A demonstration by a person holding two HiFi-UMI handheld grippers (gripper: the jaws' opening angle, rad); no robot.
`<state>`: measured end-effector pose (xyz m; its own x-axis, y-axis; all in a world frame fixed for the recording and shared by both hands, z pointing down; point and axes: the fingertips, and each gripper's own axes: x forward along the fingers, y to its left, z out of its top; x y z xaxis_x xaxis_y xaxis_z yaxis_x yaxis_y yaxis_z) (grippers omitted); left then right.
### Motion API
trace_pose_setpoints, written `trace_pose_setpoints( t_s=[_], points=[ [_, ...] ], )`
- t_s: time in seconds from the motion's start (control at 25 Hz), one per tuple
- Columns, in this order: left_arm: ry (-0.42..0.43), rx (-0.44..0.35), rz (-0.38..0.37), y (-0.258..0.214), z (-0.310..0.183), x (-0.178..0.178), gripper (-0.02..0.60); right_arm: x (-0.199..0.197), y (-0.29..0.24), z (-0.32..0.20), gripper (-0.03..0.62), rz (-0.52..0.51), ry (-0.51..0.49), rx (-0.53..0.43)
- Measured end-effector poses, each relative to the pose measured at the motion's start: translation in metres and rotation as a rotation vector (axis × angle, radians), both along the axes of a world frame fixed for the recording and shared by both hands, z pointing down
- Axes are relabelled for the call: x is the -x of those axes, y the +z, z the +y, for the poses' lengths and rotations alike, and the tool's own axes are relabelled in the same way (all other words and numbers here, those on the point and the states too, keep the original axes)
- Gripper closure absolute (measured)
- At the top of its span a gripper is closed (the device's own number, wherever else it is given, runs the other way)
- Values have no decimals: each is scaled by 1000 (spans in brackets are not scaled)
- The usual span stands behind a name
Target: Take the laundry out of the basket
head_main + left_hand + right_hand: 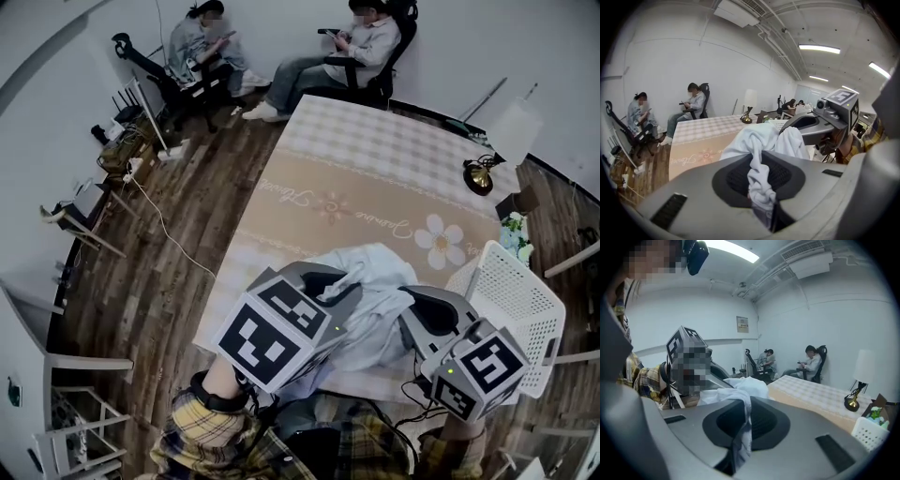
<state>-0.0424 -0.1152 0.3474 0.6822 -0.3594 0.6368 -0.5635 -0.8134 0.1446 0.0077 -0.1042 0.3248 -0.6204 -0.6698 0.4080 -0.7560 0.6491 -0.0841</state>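
Laundry: a pale blue-white cloth garment (375,286) is bunched up and stretched between the two grippers over the near edge of the bed. Its lower folds seem to rest on the cover, though the head view leaves this unclear.
Left gripper (345,278): the jaws are nearly closed, pinching a twisted fold of the garment (759,140) between the pads.
Right gripper (414,298): the jaws are almost together, clamped on a thin hanging strip of the garment (746,389).
Basket: a white perforated plastic laundry basket (514,302) stands just beside the bed's near right corner, next to the right gripper.
Bed: a beige checked cover with a flower print (375,173).
Far end: two seated people (361,42) past the bed's far edge, and a brass-footed lamp (478,176) by the far right corner.
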Motion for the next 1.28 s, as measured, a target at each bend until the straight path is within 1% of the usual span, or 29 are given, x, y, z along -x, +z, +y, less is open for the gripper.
trace_pose_setpoints(
  t_s=[0.12,0.24,0.36,0.44,0.68,0.88,1.04,1.2,1.28],
  points=[
    [-50,20,-20,21,-1,13,492,11,25,-4,560,4,-40,46],
    [-97,46,-45,49,-3,31,491,26,58,-6,560,13,-95,114],
    [-135,81,-45,82,-4,48,491,43,94,-9,560,15,-140,184],
    [-156,95,-42,104,-3,58,491,54,116,-8,560,30,-156,215],
    [-200,126,-22,137,15,56,486,49,153,10,561,50,-152,288],
    [-219,139,3,149,17,61,477,52,166,15,556,60,-138,299],
    [-238,148,20,151,13,67,453,53,165,15,542,84,-127,291],
    [-261,141,32,145,11,75,412,49,159,19,469,122,-140,287],
    [-282,127,39,140,8,78,387,44,156,20,447,144,-156,282]
  ],
)
